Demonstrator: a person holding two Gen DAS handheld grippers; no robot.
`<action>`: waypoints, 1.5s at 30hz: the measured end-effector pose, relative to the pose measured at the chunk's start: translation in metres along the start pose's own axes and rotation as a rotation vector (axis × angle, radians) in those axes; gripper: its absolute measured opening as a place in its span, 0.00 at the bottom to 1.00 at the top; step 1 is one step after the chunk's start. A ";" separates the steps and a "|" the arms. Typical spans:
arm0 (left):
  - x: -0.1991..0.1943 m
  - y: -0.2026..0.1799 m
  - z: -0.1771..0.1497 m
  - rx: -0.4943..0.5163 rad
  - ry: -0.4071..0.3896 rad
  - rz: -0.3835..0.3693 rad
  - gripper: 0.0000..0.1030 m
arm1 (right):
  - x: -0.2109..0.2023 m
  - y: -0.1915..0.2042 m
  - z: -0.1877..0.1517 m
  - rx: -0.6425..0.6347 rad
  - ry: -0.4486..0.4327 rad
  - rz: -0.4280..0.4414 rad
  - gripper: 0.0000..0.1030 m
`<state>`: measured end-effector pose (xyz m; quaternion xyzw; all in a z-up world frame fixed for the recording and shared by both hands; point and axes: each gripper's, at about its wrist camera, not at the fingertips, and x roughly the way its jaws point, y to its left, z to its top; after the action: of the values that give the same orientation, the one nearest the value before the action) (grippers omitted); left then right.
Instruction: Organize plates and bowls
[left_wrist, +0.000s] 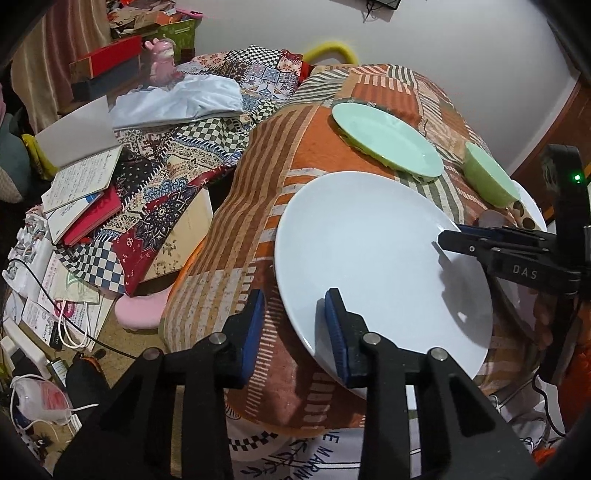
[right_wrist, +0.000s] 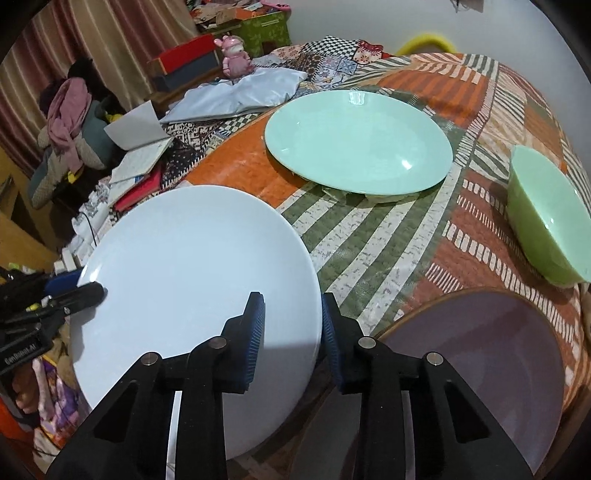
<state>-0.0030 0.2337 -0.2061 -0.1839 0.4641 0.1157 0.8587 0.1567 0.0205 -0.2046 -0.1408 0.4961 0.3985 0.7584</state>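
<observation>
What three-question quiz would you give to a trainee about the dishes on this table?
1. True or false: the green bowl lies on the mint plate.
2. Which dish has its rim between the left tongs and also the right tongs? A white plate, B mint plate, C green bowl.
3. Fill in: the right wrist view shows ___ plates.
Key: 1 false; 2 A; 3 three.
</observation>
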 end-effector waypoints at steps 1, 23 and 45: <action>0.000 0.001 -0.001 -0.004 0.001 0.001 0.33 | 0.000 0.001 -0.001 0.005 0.003 0.021 0.28; -0.007 0.002 -0.004 -0.028 -0.012 0.019 0.33 | -0.005 0.008 -0.013 0.023 -0.032 0.066 0.27; -0.032 -0.057 0.008 0.069 -0.101 -0.028 0.33 | -0.064 -0.025 -0.033 0.113 -0.162 0.012 0.27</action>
<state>0.0073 0.1843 -0.1635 -0.1546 0.4214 0.0965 0.8884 0.1416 -0.0455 -0.1689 -0.0622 0.4559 0.3845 0.8003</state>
